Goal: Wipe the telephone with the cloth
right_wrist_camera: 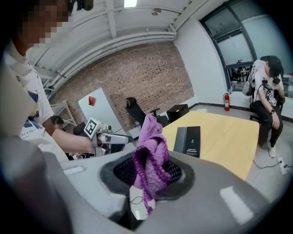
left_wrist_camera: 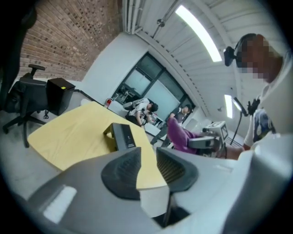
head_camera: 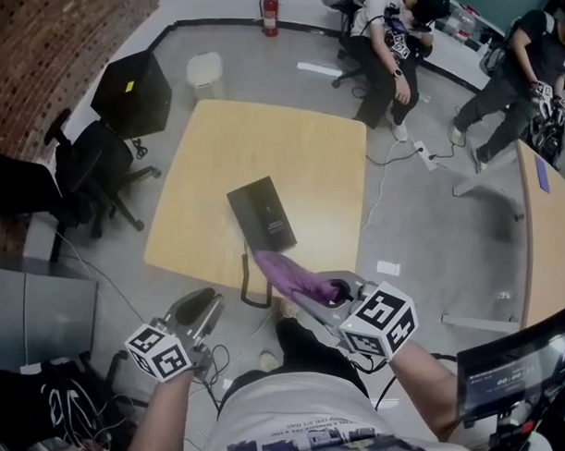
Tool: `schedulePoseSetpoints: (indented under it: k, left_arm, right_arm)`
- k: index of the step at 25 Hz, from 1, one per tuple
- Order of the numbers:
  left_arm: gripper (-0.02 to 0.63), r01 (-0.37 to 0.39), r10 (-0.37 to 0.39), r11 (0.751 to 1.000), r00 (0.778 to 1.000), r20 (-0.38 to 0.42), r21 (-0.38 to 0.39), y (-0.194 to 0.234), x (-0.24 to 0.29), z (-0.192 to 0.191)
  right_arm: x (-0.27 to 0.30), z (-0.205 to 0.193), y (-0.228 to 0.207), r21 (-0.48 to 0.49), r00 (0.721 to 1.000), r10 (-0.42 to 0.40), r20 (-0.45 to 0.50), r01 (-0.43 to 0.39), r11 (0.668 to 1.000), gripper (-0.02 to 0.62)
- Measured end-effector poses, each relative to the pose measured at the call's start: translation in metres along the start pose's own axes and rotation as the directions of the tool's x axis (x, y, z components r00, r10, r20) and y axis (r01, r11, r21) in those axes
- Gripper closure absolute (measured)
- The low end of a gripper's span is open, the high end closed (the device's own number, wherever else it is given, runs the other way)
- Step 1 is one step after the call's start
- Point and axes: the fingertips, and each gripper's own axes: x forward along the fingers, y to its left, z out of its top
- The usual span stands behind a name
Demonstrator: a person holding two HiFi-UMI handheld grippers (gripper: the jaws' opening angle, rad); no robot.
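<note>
One black telephone [head_camera: 262, 214] lies flat on the tabletop [head_camera: 307, 145], close to its near edge. Just beside it, the purple cloth [head_camera: 292, 275] is pinched in the right hand-held gripper [head_camera: 333, 292]. Off the tabletop, the left hand-held gripper [head_camera: 200, 309] has its jaws spread, nothing between them.

Head view: looks steeply down from high above onto the yellow table [head_camera: 289, 146], seen from fairly far. The left gripper [left_wrist_camera: 147, 167] view sits low at the table's near edge, facing the far windows [left_wrist_camera: 146, 77]. The right gripper [right_wrist_camera: 149, 171] view faces left toward the brick wall [right_wrist_camera: 151, 68]. All three share the table and the black telephone [head_camera: 262, 214] (each gripper view also catches the other gripper).
</note>
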Motion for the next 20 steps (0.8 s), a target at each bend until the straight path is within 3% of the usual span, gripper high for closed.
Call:
schedulePoseSetpoints:
  k: [8,12,20]
  left_arm:
    - [0.512,0.149,-0.153,0.987,0.986,0.072,0.059,-0.095,-0.084,-0.033]
    - [0.523,0.185,-0.192,0.977,0.980,0.055,0.107,-0.129,-0.115,-0.057]
    - [0.545,0.185,-0.208,0.953,0.975,0.073,0.242,-0.178,-0.150,-0.081]
  right_arm:
    - [-0.030,-0.045,0.088,-0.026,0.995,-0.091,0.027,0.092,0.995,0.511]
    - [-0.047,-0.064,0.128,-0.067,0.990,-0.142,0.007,0.142,0.988,0.511]
    - [-0.070,-0.077,0.178,-0.159,0.992,-0.124,0.009,0.124,0.979,0.511]
